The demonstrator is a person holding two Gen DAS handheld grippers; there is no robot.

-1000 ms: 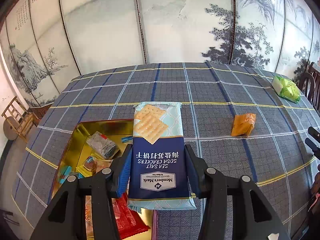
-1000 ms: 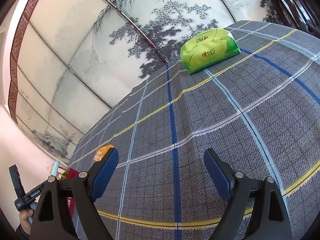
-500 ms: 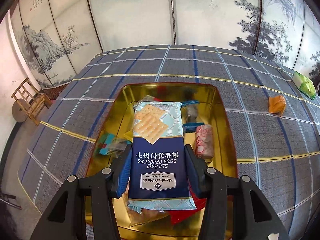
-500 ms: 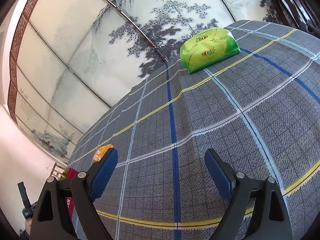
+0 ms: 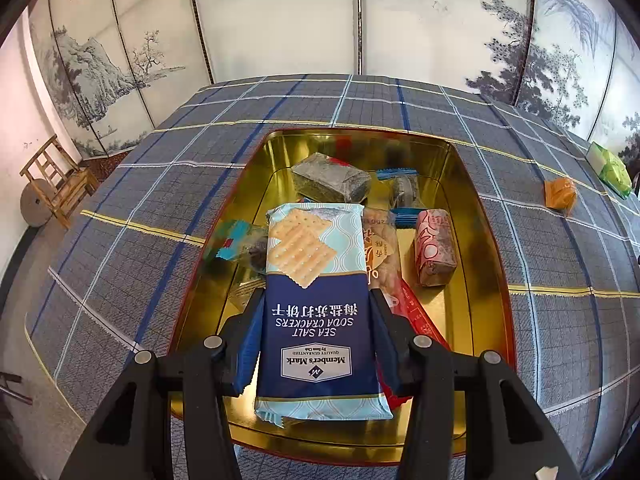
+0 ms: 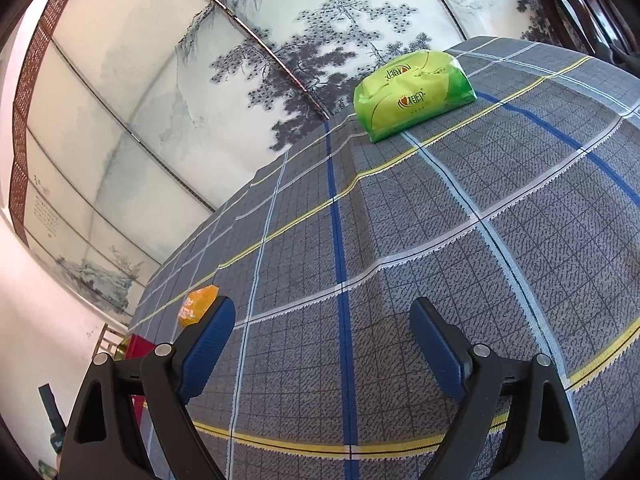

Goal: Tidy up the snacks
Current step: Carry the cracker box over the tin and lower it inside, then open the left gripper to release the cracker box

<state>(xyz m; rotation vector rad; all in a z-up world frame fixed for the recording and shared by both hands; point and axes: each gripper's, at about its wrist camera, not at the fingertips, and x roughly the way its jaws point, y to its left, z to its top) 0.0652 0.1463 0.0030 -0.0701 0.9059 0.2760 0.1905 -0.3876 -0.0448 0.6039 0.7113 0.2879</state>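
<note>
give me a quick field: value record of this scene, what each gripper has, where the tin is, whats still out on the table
left gripper: shut on soda cracker pack, held over the tin
right gripper: open, holding nothing, above the tablecloth
gold tin: on the table, open, several wrapped snacks inside
pink wrapped snack: in the tin, right of the crackers
orange snack: on the cloth, outside the tin
green pack: on the cloth, far side

Blue soda cracker pack [image 5: 318, 320] over gold tin [image 5: 486, 240], orange packet [image 5: 560, 196] on cloth
</note>
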